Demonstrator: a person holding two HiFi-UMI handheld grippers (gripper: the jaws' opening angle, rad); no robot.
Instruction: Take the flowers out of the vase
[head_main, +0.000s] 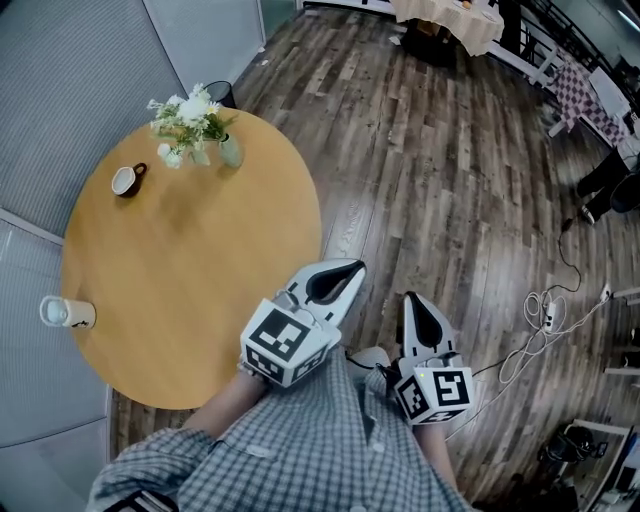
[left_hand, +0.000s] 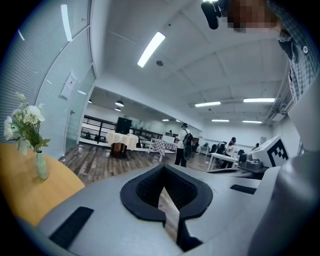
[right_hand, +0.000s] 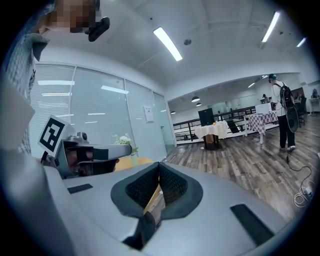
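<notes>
Left gripper (head_main: 340, 278), right gripper (head_main: 415, 308): both jaws pressed together, nothing between. White flowers (head_main: 190, 112) upright in vase (head_main: 231, 151) on far side of round table (head_main: 200, 300), well ahead-left of both claws. Stems vertical. Left gripper nearer.

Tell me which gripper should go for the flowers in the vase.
Left, probably. The left gripper is at the table's edge, on the flowers' side; the right gripper is farther out over the floor. Both are shut and empty.

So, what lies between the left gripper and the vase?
Only bare tabletop from left gripper to vase, in the head view.
</notes>
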